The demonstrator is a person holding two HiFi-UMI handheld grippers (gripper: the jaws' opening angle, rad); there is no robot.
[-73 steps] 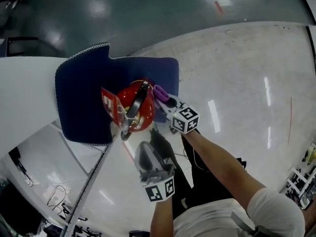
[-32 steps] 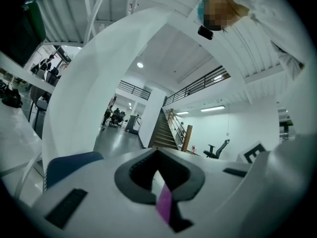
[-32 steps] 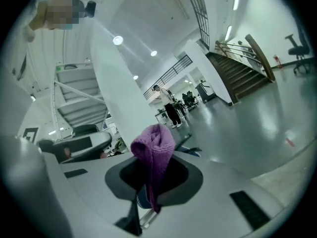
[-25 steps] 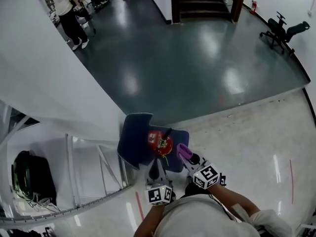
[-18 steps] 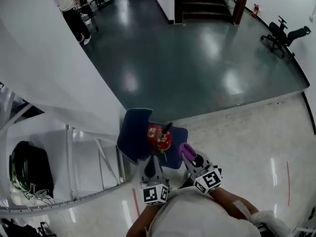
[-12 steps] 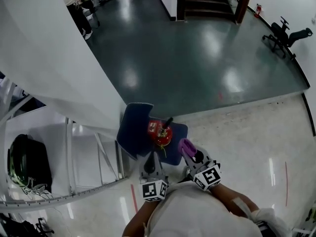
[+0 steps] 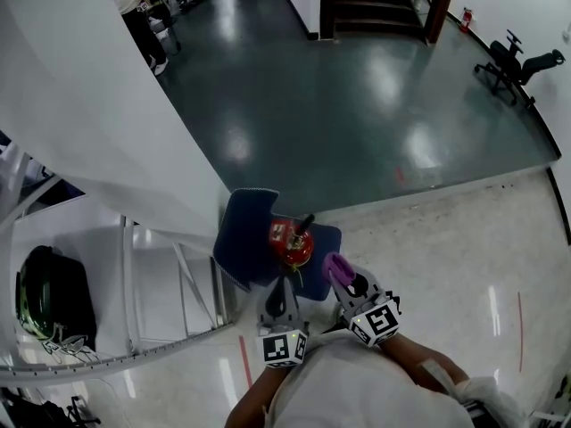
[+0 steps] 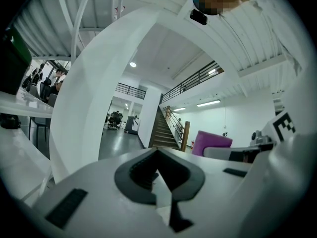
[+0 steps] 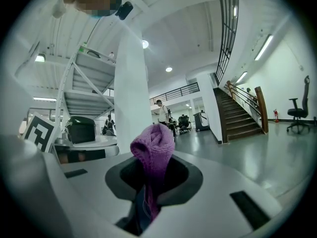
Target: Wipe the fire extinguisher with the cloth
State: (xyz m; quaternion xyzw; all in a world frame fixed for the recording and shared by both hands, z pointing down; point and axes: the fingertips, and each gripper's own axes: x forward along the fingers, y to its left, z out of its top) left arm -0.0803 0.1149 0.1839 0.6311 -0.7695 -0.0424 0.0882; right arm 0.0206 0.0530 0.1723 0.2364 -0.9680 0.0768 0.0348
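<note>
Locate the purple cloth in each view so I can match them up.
Head view: cloth low centre, just right of the red extinguisher.
Left gripper view: cloth right of centre, a purple block just right of the staircase.
Right gripper view: cloth at centre, clamped between the jaws.
Shared landmark: the staircase, top centre in the head view, right of centre in the right gripper view.

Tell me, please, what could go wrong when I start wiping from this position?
1. The fire extinguisher stands upright on the blue mat with nothing holding it. The left gripper is shut and empty, so a sideways wipe might tip it.
2. The right gripper pinches the purple cloth in a bunch, which may slip out under rubbing.
</note>
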